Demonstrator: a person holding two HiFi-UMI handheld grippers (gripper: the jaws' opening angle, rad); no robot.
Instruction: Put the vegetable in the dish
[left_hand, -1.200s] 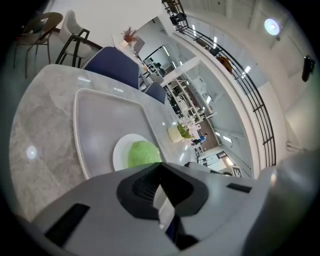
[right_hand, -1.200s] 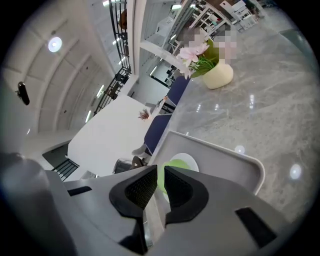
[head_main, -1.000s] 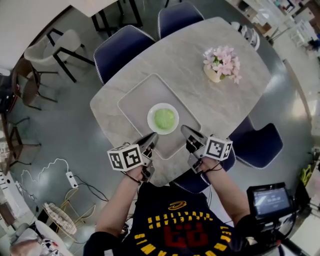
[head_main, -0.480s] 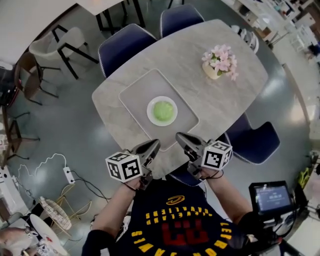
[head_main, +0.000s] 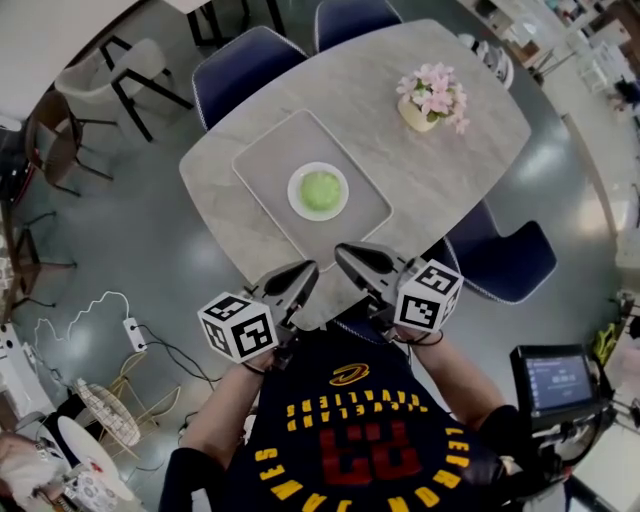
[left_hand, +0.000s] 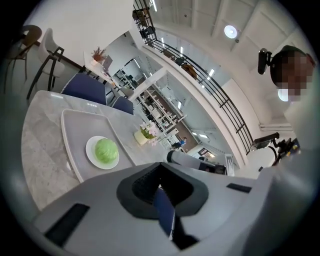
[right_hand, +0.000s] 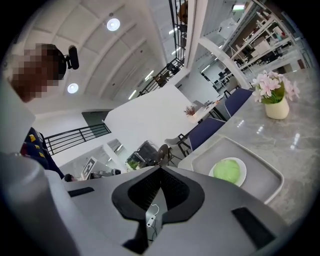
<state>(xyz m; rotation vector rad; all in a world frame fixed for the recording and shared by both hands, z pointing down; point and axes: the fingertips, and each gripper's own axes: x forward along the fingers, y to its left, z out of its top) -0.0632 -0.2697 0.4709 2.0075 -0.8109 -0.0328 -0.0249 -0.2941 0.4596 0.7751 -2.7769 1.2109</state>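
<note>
- Round pale-green vegetable (head_main: 320, 188) lying in the white dish (head_main: 296, 203), roughly centred, filling most of it.
- Dish on a grey rectangular tray (head_main: 268, 160); tray on the marbled surface (head_main: 400, 190), set at an angle to the near edge.
- Left gripper (head_main: 306, 272): jaws closed, tips meeting, nothing held between them. Confirmed in left gripper view.
- Right gripper (head_main: 343, 252): jaws likewise closed tip to tip, empty. Confirmed in right gripper view.
- Both grippers held side by side, near each other, over the near corner of the surface, close to the person's chest; tips pointed toward the tray, well apart from the dish.
- Marker cubes facing up toward the head camera.
- Vase of pink flowers (head_main: 432, 98) toward the far right of the surface, well apart from the tray.
- Dark blue chairs (head_main: 235, 72) on the far side; one more (head_main: 503, 262) at the right edge.
- White power strip (head_main: 133, 334) with cable on the floor at left.
</note>
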